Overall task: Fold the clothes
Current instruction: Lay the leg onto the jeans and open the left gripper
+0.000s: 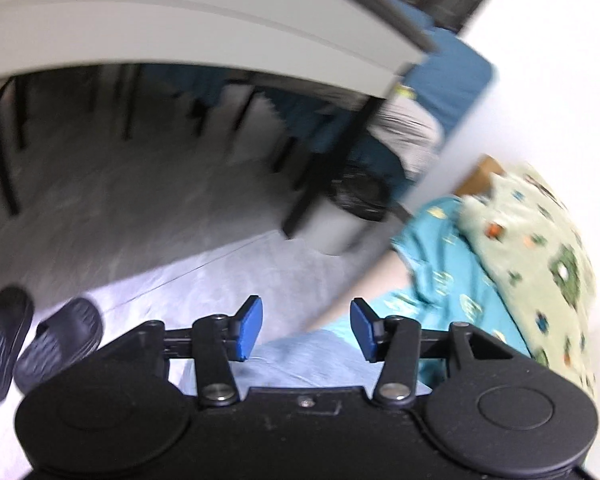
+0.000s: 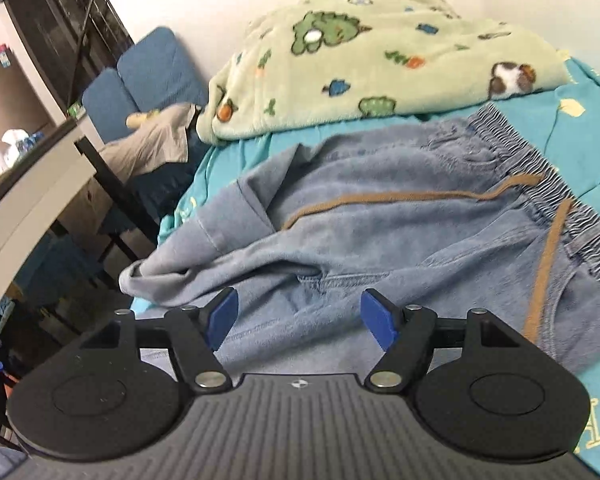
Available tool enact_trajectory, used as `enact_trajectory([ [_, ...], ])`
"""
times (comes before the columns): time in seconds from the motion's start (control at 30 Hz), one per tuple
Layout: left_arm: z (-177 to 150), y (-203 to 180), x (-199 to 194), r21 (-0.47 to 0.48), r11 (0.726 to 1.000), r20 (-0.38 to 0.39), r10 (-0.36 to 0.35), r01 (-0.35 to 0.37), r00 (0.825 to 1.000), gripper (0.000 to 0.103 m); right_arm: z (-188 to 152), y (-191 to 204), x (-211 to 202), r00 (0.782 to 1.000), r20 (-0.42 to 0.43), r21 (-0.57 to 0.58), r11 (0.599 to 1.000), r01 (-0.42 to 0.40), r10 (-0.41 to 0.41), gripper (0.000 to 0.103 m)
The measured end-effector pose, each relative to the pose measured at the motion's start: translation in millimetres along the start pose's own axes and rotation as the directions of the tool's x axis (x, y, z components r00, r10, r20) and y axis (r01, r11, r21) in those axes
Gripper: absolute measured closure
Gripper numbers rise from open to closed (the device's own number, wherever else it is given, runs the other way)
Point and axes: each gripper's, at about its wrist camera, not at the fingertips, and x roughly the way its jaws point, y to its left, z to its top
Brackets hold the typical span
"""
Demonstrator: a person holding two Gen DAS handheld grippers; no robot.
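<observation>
A pair of light blue denim trousers [image 2: 380, 232] with a striped elastic waistband and a brown drawstring lies crumpled on the teal bedsheet [image 2: 580, 136], waistband to the right. My right gripper [image 2: 300, 320] is open and empty, just above the near part of the trousers. My left gripper [image 1: 306, 328] is open and empty at the bed's edge, with a bit of pale blue cloth [image 1: 300, 360] under its fingers. The left wrist view is motion-blurred.
A green fleece blanket [image 2: 380, 56] with cartoon prints lies heaped at the back of the bed. A white desk [image 1: 180, 28] with black legs stands to the left. Blue cushions [image 2: 156, 68], black slippers [image 1: 40, 340] and a bin [image 1: 352, 208] are on the floor side.
</observation>
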Motion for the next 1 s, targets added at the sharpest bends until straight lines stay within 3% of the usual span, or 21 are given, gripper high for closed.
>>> enact_trajectory([
  [0.2, -28.2, -73.0, -13.7, 0.193, 0.977, 0.027, -0.101, 0.094, 0.995, 0.05, 3.6, 2.2, -10.7, 0.999, 0.037, -0.038, 0.999, 0.023, -0.021, 0.032],
  [0.47, -81.4, -157.2, -7.5, 0.396, 0.901, 0.027, -0.207, 0.179, 0.978, 0.048, 5.5, 0.0, -13.5, 0.998, 0.053, -0.054, 0.998, 0.031, -0.028, 0.032],
  [0.7, -126.9, -192.7, 12.9, 0.524, 0.825, -0.025, -0.231, 0.21, 0.973, 0.048, 2.0, 1.7, -8.6, 0.999, 0.04, -0.074, 0.997, 0.036, -0.034, 0.032],
  [1.0, -165.0, -205.9, 41.2, 0.604, 0.765, -0.051, -0.244, 0.224, 0.969, 0.048, 1.3, 0.4, -4.6, 0.999, 0.034, -0.075, 0.996, 0.044, -0.041, 0.032],
])
